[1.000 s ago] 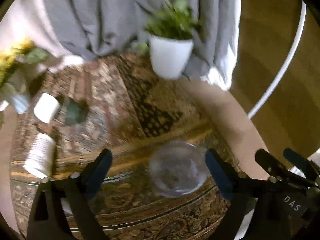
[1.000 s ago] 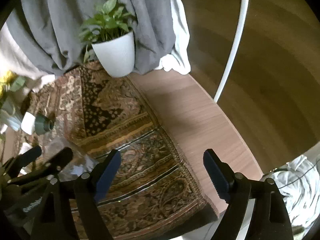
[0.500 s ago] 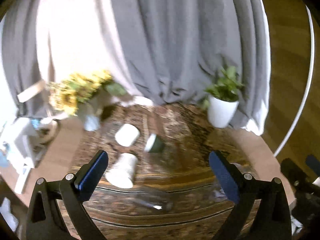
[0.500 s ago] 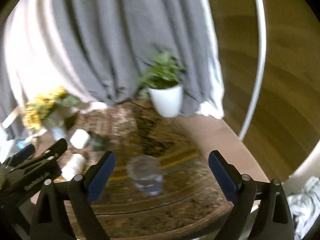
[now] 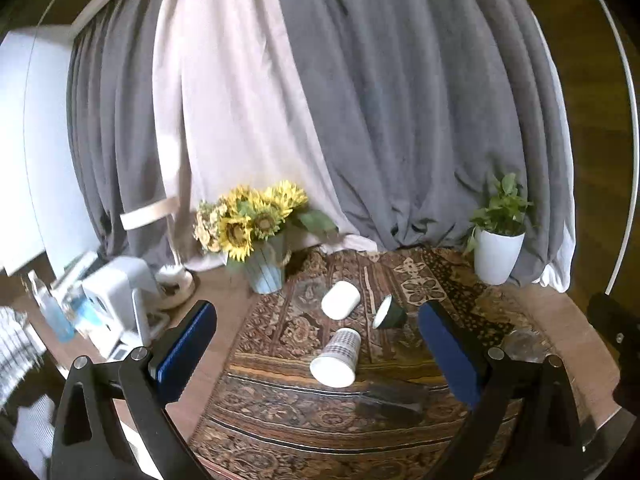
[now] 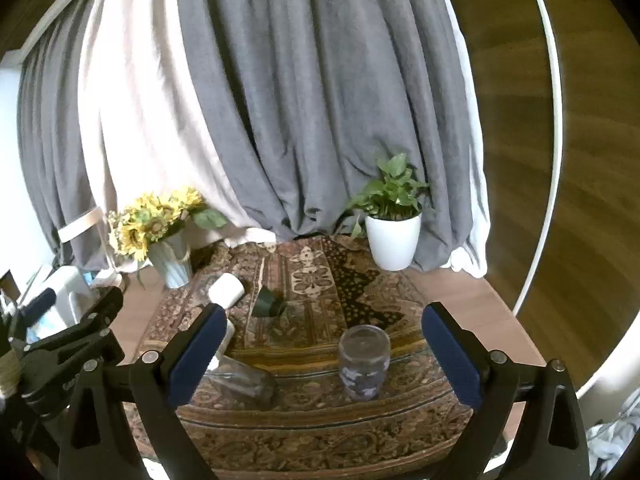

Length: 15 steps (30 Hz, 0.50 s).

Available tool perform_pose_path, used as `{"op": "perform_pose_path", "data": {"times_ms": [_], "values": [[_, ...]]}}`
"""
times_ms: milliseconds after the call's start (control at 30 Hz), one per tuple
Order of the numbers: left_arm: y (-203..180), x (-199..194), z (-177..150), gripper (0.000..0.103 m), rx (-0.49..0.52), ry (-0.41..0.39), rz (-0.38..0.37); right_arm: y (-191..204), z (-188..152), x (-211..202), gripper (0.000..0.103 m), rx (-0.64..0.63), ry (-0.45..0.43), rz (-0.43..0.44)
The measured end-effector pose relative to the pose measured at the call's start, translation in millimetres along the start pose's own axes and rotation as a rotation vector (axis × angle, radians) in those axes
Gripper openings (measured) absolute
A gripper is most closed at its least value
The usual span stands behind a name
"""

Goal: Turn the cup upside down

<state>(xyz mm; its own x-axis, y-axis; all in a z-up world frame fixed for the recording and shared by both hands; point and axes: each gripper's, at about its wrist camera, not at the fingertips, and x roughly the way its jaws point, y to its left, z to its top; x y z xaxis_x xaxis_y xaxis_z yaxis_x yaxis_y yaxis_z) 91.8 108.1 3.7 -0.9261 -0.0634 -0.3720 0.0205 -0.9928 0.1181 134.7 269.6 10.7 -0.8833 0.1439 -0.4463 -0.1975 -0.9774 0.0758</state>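
Left tongs (image 5: 316, 344): jaws spread wide, nothing between them; held back and above the rug, so the whole table is in sight.
Right tongs (image 6: 324, 352): also wide open and empty; they frame the glass, the sort of gap needed to pass around its body.
Glass (image 6: 364, 362): clear cup standing on the rug (image 6: 320, 432), centred between the right tongs' pads and a little ahead of them, touching neither. Which end is up I cannot tell; the closed-looking top hints it may already be inverted.
Glass from the left: just right of the left tongs' right pad, half hidden.
Second glass (image 6: 244, 380): lying on its side just ahead of the right tongs' left pad, probably one awaiting a turn.
Patterned cup (image 5: 336, 358): on its side between the left tongs' pads, mouth toward the camera.
White cup (image 5: 340, 300): on its side, beyond the patterned one.
Green cup (image 5: 388, 313): tipped over, just right of the white cup.
Judgement: lying cups read as the unfinished ones; the standing glass looks done or next.
Risk: clear glass on busy rug hides its edges; a squeeze off-centre could skid it.
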Motion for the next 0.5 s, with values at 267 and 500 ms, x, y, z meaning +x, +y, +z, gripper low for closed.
{"op": "perform_pose_path", "data": {"times_ms": [267,500], "values": [[3,-6,-4,0.103,-0.002,-0.002,-0.006,9,-7,-7,0.098,-0.044,-0.016,-0.016],[4,-7,-5,0.103,-0.003,0.008,-0.003,14,-8,-12,0.098,-0.069,-0.041,-0.027]]}}
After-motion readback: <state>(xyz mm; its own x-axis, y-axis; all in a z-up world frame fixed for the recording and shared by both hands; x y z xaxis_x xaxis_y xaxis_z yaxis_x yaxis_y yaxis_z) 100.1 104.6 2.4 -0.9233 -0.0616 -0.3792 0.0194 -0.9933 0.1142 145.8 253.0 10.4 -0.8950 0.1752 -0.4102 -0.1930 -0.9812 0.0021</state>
